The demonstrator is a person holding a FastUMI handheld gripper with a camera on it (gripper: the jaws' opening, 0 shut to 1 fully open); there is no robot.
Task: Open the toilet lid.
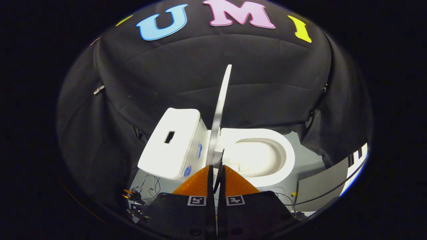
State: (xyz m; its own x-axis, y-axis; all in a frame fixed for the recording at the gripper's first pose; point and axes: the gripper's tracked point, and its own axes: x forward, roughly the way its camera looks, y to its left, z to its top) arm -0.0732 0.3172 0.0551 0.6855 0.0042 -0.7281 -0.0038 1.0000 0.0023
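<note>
Fingers of the gripper are being held nearly together, with only a thin slit between them, and the lower edge of the toilet lid is being pinched in that slit. Both fingers appear to be pressing on the thin panel, so the lid is judged to be grasped rather than merely touched.

The lid is being held raised, seen edge-on, rising from between the fingertips up toward the booth wall. It is standing between the tank on one side and the open bowl with its seat on the other. This edge-on hold is probably being used because the panel is thin and can be steered about its hinge by a narrow pinch.

The bowl is already being exposed, so the task is judged to be almost done; the lid is probably needing only to be leaned back against the tank and released. Loose cables are lying on the floor beside the toilet base.
</note>
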